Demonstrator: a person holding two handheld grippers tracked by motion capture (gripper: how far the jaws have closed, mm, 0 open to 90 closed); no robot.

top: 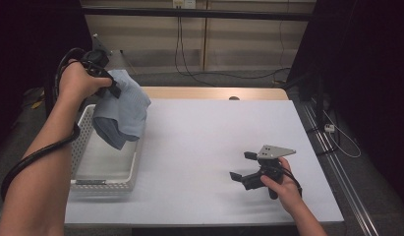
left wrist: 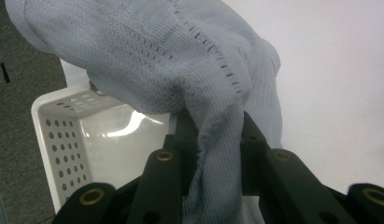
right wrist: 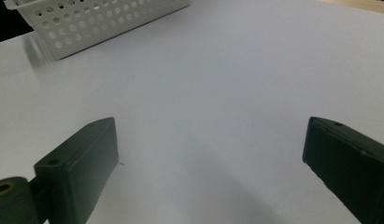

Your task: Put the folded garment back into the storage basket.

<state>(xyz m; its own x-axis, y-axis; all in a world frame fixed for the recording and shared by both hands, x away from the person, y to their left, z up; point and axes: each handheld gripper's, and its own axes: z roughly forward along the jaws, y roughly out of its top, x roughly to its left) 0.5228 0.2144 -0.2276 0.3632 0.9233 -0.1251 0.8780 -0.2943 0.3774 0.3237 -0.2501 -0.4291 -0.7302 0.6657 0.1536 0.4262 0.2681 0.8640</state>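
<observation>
There is one pale blue knitted cloth point(top: 122, 109), one white perforated basket point(top: 83, 140), one white table point(top: 224, 147) and two hand-held grippers. The left gripper point(top: 112, 87) is raised above the far end of the basket, and its jaws are clamped tight on a gathered fold of the cloth; in the left gripper view that fold point(left wrist: 217, 154) runs as a narrow bunch between the two black jaws. The cloth hangs off the jaws, its long axis roughly vertical, its bulk drooping down over the basket's far right corner, and its lower edge points into the basket. The right gripper point(top: 243, 165) rests low on the table near the front right, well apart from the basket, its jaws spread wide with nothing but bare table surface between them.
</observation>
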